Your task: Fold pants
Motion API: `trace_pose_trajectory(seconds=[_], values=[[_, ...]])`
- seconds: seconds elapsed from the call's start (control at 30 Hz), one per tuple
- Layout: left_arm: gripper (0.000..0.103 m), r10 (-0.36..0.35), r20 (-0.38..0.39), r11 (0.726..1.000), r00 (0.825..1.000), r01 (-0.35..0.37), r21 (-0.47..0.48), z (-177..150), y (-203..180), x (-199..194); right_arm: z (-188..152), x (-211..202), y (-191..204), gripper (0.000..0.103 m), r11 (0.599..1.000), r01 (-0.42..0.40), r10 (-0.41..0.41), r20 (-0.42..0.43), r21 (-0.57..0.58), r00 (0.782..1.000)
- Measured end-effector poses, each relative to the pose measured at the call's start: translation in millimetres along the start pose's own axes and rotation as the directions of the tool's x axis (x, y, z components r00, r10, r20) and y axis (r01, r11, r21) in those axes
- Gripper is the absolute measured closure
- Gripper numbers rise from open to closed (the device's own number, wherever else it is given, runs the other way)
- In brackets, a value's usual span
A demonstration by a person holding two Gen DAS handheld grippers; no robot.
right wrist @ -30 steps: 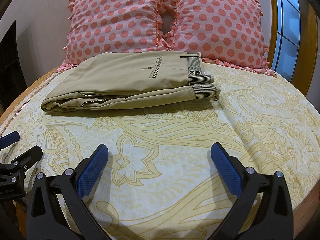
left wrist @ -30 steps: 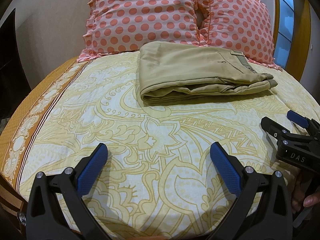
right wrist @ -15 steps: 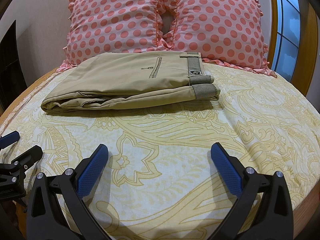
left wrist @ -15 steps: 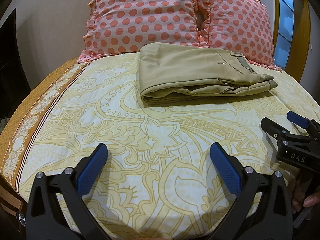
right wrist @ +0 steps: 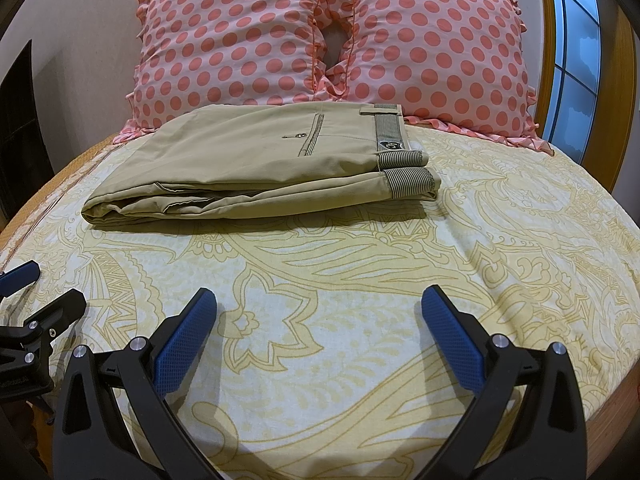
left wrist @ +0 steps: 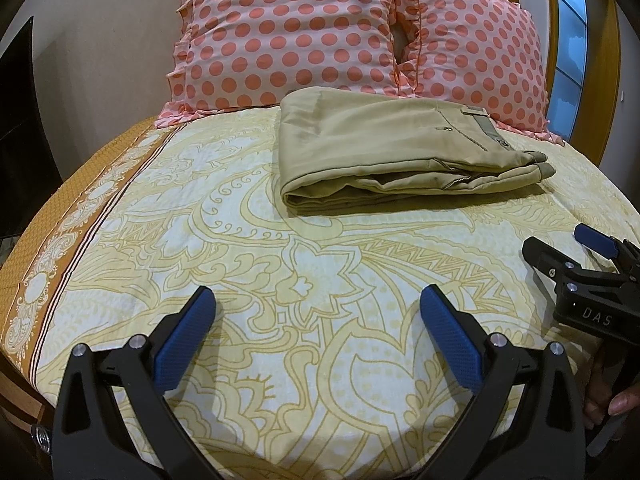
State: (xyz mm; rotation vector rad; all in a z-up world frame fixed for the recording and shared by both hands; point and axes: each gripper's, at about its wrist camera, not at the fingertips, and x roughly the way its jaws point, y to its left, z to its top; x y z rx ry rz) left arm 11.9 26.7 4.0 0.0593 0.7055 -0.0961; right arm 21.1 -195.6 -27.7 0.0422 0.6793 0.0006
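Observation:
Khaki pants [left wrist: 392,152] lie folded in a flat stack on the bed, just in front of the pillows, waistband to the right; they also show in the right wrist view [right wrist: 256,160]. My left gripper [left wrist: 316,312] is open and empty, low over the sheet, well short of the pants. My right gripper [right wrist: 318,314] is open and empty, likewise well short of them. The right gripper shows at the right edge of the left wrist view [left wrist: 568,248]. The left gripper shows at the left edge of the right wrist view [right wrist: 36,292].
The bed has a yellow patterned sheet [right wrist: 360,272] with an orange border [left wrist: 60,240] on the left. Two pink polka-dot pillows [right wrist: 240,36] [right wrist: 440,48] stand behind the pants. A wooden-framed window [right wrist: 576,52] is at the right, a dark object [left wrist: 16,140] at the left.
The left wrist view has shifted slightly, so the pants sit a little lower in it. The right gripper and the pants have not moved.

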Motion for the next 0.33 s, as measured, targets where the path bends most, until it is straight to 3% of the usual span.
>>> trace_pose_trajectory(seconds=[0.33], values=[[0.002, 0.000, 0.002, 1.000, 1.000, 0.000, -0.001, -0.2, -0.2, 0.6, 0.1, 0.2, 0.1, 0.001, 1.000, 0.000, 0.000, 0.001, 0.000, 1.000]])
